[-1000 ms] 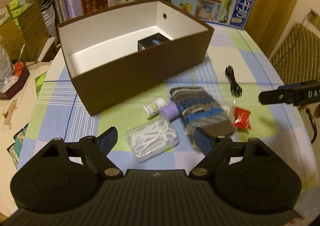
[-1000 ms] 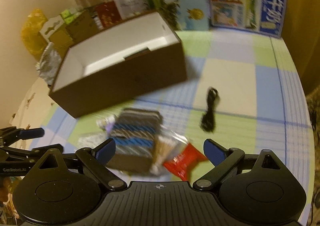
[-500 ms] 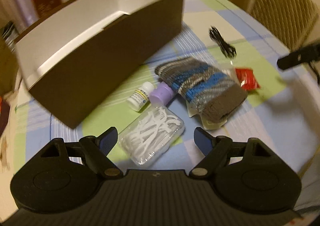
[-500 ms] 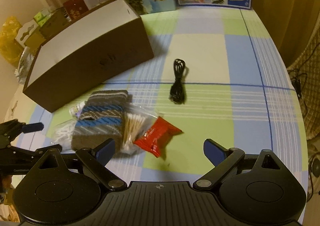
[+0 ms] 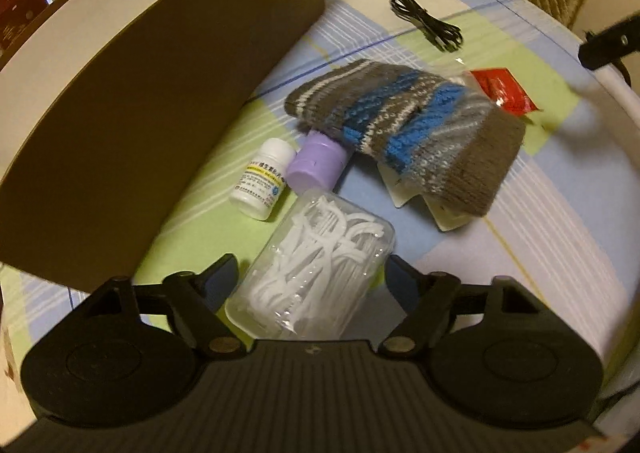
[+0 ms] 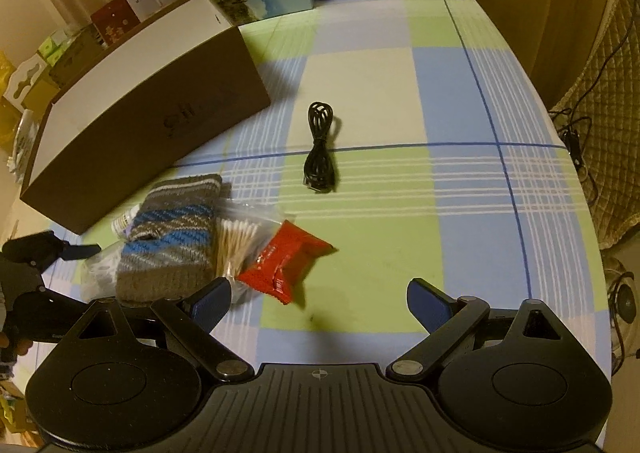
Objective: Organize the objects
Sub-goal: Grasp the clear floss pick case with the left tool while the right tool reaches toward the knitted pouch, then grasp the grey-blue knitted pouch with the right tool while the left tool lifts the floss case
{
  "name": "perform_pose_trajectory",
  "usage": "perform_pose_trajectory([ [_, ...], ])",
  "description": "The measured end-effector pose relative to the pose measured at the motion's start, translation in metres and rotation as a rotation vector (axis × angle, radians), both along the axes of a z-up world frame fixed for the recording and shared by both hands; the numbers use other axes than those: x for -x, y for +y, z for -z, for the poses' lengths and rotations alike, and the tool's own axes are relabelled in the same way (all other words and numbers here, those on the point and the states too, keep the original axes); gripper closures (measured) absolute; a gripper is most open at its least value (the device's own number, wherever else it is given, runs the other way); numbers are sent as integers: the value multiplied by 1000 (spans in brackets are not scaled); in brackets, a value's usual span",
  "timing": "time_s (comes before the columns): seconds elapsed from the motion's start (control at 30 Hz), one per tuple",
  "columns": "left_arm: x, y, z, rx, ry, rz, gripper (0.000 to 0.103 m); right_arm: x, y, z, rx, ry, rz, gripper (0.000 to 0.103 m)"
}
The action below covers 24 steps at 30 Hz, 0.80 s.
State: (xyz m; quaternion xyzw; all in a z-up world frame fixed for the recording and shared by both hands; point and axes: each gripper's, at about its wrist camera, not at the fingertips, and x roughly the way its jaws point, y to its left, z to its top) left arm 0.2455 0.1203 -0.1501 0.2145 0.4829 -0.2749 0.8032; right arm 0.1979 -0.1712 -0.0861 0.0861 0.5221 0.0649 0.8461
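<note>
Floss box point(image 5: 312, 273) now sits between the wide-apart left gripper point(image 5: 310, 277); right gripper point(image 6: 320, 299) likewise spread.

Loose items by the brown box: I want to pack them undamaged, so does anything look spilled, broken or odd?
Nothing looks spilled or broken. The small white bottle lies on its side beside the purple cap, and the striped knit piece partly covers a cotton-swab bag.
</note>
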Motion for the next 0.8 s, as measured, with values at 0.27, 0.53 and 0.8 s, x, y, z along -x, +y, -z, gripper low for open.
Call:
perform_pose_trajectory([
  [0.27,15,23,-8,115,42,-239,50,-16,34,4,-42,-25,-91,11],
  [0.53,33,45,-13,134,63,-520,50,-41,88,15,-74,-46,-222,11],
  [0.8,25,64,-15,140,66,-650,50,-67,121,41,-28,-15,-231,11],
])
